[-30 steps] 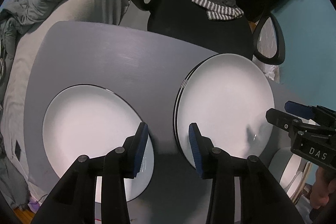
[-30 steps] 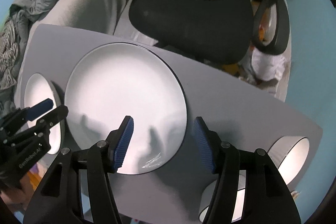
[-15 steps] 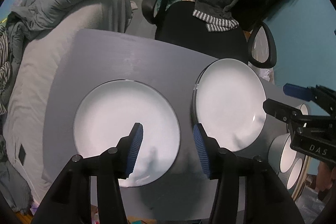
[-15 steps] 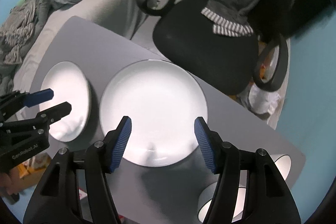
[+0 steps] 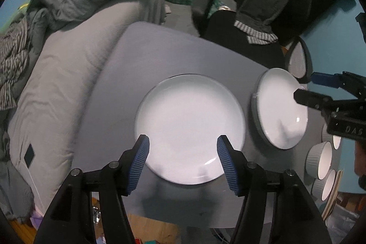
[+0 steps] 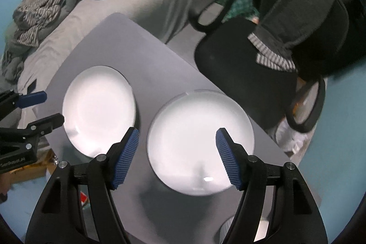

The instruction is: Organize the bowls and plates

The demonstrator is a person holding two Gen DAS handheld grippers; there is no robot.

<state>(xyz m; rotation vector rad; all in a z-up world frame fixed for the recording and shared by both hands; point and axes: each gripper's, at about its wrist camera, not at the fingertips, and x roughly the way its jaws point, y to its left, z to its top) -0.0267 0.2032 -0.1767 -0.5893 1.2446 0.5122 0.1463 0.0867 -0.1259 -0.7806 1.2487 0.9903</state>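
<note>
Blue pads on my left tongs (image 5: 183, 162) stood wide apart and were opening more, with nothing between them. They hung above the near edge of a white plate (image 5: 189, 127) and touched nothing. My right tongs (image 6: 177, 157) were the same: pads far apart, opening more, empty, up in the air over the other white plate (image 6: 201, 150).

A second ago both tongs were much closer to the plates, and the pads sat nearer together. Then the plates filled most of each view. At this moment they looked smaller, and I could see more of the grey table (image 5: 160, 56) all around them. In the left view the left plate had slid from the low left corner to the middle.

Both plates lay flat on the table, side by side with a small gap. The right plate sat on a darker rim, maybe one more plate under it, but I could not tell. A few white bowls (image 5: 320, 159) stood at the right edge of the table, near the right tongs.

Past the table was a black office chair (image 6: 247, 74) with a dark grey cloth (image 6: 292, 6) hung over its back. A grey bed (image 5: 68, 65) with crumpled blankets ran along the left side. Nothing stood between my tongs and the plates.
</note>
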